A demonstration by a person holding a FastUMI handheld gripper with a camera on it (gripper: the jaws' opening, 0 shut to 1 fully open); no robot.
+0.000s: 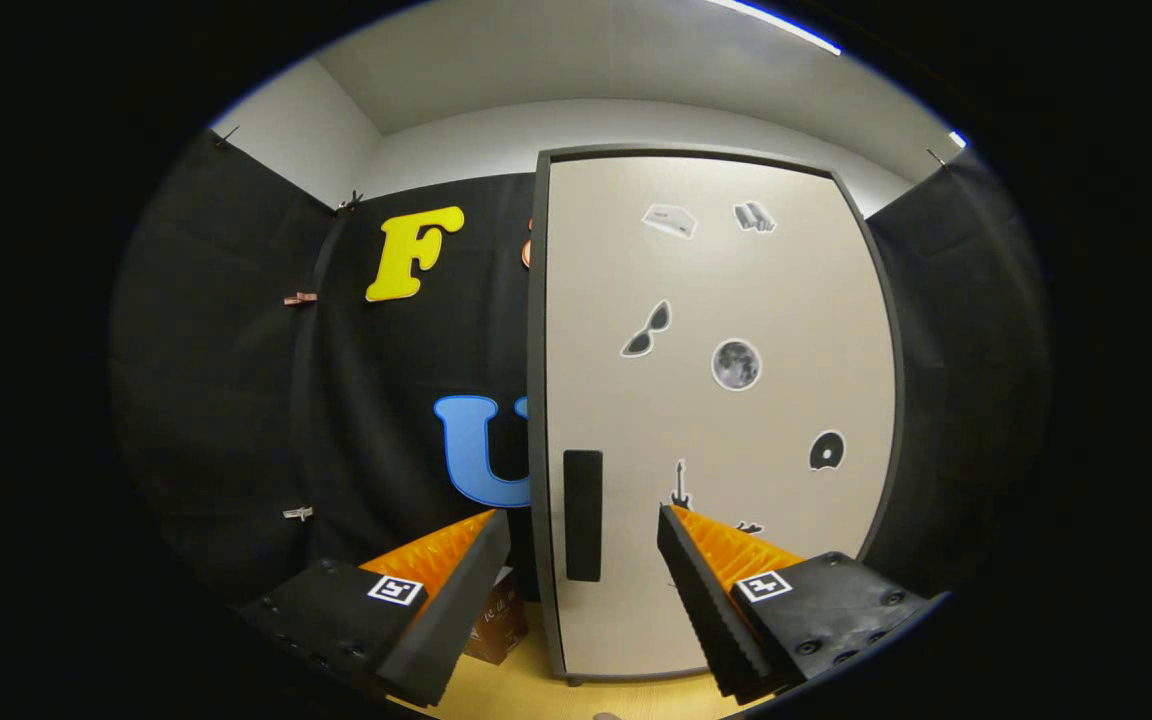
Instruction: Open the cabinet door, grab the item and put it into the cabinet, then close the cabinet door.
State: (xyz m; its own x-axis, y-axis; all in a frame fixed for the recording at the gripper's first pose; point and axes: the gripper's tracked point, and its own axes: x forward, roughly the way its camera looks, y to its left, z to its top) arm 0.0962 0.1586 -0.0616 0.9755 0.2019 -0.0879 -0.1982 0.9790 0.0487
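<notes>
Cabinet door [716,400] shut, upright on the table [536,690], just ahead of my tool [584,530]; its dark handle [583,515] sits between the spread fingers, untouched. I see a small brown box [498,625] left of the cabinet, behind the left finger [446,600].

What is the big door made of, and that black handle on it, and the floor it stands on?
The cabinet door looks like smooth, matte beige laminate board in a dark grey frame, flat and even, with stickers on it. The handle seems matte black plastic, perhaps a recess; hard to tell. The surface underneath looks like pale wood, yellowish and smooth. The gripper is open, with the handle seen between its fingers.
</notes>
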